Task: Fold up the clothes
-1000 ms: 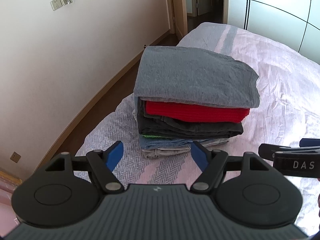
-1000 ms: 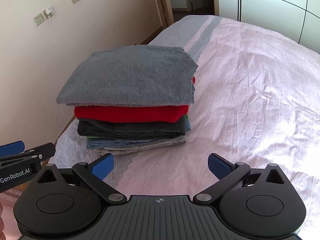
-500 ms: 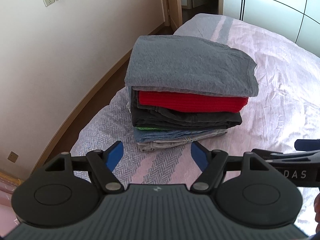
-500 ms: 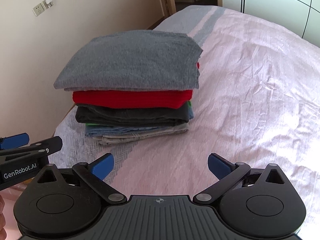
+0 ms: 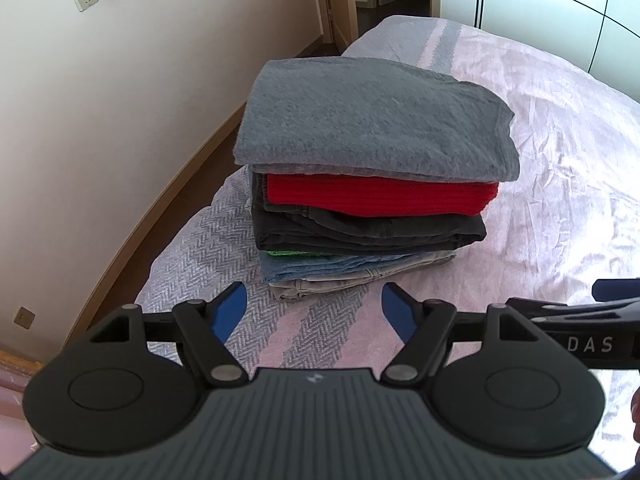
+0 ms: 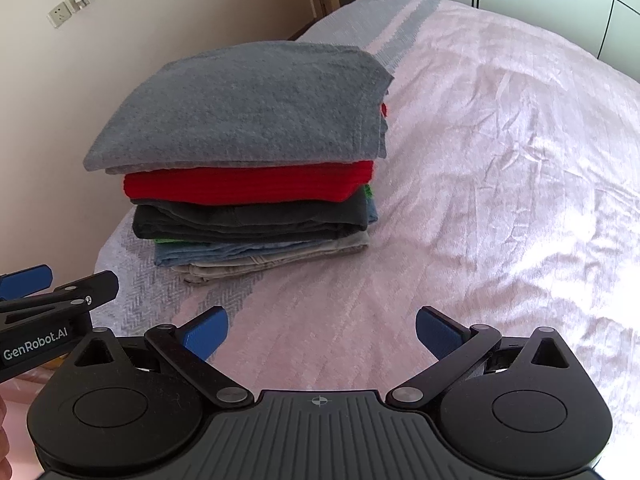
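Now both claws hang spread and empty just short of the stack [image 5: 368, 184]: left gripper [image 5: 314, 310], right gripper [image 6: 320, 334]. Folded clothes sit piled near the bed's [image 6: 500, 168] left edge, close to the wall [image 5: 100, 140]. A nubby grey top [image 6: 248, 108] overhangs a ribbed red knit [image 6: 248, 186], then dark trousers [image 5: 368, 232], a sliver of green, pale denim [image 6: 256, 254] at the bottom. Rightwards, wide crinkled pink sheet lies open; a herringbone-weave band runs beneath the pile.
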`<state>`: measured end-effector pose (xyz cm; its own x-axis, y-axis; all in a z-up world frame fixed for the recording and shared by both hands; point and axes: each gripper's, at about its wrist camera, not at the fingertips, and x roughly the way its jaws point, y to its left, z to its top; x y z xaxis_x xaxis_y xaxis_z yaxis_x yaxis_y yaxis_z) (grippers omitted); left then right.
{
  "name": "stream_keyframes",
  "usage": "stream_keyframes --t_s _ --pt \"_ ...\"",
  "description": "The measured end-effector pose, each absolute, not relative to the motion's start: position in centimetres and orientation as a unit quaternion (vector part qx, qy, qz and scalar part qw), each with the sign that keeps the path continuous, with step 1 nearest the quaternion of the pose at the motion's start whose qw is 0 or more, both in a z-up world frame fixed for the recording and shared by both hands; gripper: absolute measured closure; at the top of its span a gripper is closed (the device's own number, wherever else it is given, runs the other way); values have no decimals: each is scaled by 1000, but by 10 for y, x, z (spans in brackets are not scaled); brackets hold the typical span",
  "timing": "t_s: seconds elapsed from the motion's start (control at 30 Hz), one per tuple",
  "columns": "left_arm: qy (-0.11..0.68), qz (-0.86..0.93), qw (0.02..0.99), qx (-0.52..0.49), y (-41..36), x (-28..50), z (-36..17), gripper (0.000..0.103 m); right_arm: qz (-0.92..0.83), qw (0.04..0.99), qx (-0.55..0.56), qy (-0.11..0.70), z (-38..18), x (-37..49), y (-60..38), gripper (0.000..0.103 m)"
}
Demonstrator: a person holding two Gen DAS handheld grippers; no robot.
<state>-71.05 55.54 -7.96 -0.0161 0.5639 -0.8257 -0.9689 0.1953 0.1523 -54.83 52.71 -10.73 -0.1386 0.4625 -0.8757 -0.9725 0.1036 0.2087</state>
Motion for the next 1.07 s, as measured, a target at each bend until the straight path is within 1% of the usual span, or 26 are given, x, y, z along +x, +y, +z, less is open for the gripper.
stream_keyframes --t_s 1.07 --pt "429 564 654 -265 585 -718 -112 32 573 588 -316 475 -140 -557 551 1"
